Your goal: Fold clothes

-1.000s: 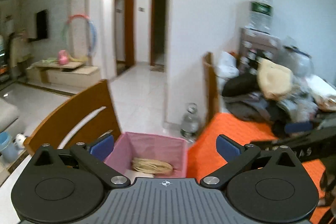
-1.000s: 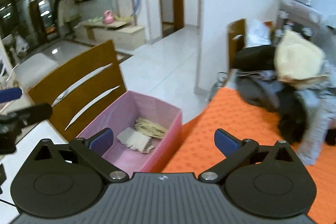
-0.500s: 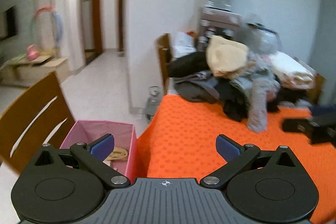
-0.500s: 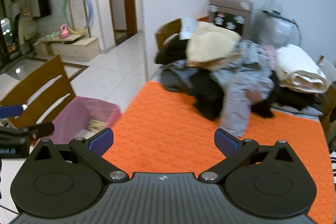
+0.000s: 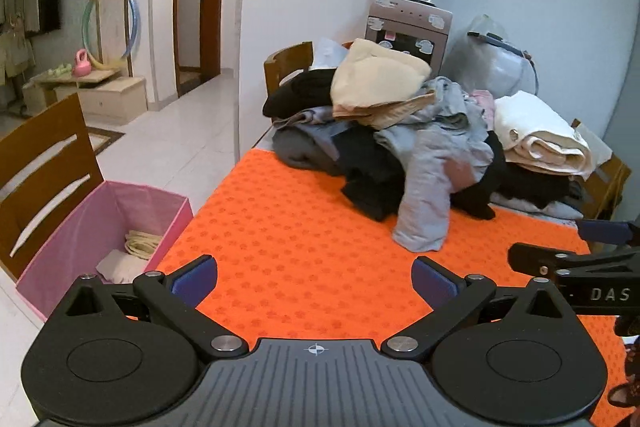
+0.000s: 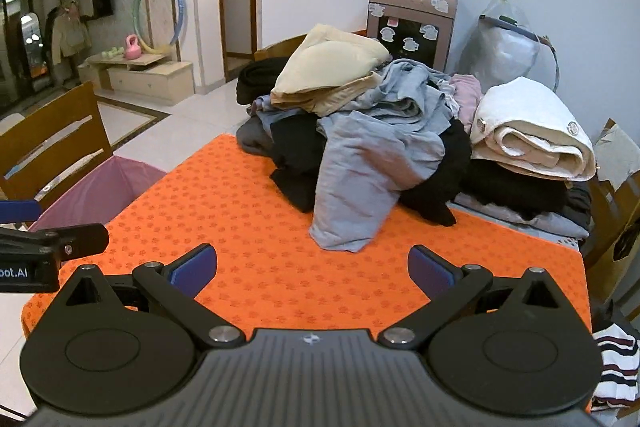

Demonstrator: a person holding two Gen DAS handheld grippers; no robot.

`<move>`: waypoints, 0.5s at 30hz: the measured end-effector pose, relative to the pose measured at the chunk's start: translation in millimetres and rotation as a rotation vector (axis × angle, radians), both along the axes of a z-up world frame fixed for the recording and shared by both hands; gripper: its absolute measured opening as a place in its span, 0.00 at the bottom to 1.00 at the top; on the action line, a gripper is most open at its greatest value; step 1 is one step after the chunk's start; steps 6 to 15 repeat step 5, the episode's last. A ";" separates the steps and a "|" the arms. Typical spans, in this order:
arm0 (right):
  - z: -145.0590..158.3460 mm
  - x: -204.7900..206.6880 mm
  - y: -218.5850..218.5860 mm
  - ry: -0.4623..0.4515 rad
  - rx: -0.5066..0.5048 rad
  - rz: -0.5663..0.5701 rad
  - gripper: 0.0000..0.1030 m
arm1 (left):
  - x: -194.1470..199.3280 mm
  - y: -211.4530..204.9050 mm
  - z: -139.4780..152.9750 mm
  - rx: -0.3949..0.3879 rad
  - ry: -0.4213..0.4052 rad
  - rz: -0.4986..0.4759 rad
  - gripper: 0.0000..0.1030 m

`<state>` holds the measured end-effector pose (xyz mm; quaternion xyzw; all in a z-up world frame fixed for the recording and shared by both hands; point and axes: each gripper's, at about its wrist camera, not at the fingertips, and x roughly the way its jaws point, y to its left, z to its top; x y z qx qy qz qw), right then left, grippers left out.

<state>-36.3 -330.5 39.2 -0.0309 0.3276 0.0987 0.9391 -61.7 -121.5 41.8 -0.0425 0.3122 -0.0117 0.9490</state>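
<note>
Both jaws spread, empty: left gripper point(image 5: 314, 277), right gripper point(image 6: 312, 267). Risk: grabbing grey garment point(image 6: 352, 183) drags the tangled pile point(image 5: 400, 131) along

Desk cover point(image 6: 248, 227): glowing orange, dotted
Fabric bin point(image 5: 100, 227): showing pink
Hanging garment point(image 6: 352, 195): looking grey-blue
Claw pads point(image 6: 192, 269): showing blue
</note>
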 end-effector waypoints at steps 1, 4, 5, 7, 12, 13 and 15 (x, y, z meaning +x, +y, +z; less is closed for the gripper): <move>-0.2 0.5 -3.2 -0.003 0.005 0.006 1.00 | -0.9 -3.8 2.1 0.002 -0.006 0.008 1.00; -1.5 2.4 -12.6 -0.014 0.024 0.021 1.00 | -4.7 -15.4 5.0 0.016 -0.013 0.023 1.00; -2.0 3.3 -13.9 -0.015 0.031 0.024 1.00 | -5.7 -18.8 5.4 0.025 -0.012 0.026 1.00; -2.0 3.3 -13.9 -0.015 0.031 0.024 1.00 | -5.7 -18.8 5.4 0.025 -0.012 0.026 1.00; -2.0 3.3 -13.9 -0.015 0.031 0.024 1.00 | -5.7 -18.8 5.4 0.025 -0.012 0.026 1.00; -2.0 3.3 -13.9 -0.015 0.031 0.024 1.00 | -5.7 -18.8 5.4 0.025 -0.012 0.026 1.00; -2.0 3.3 -13.9 -0.015 0.031 0.024 1.00 | -5.7 -18.8 5.4 0.025 -0.012 0.026 1.00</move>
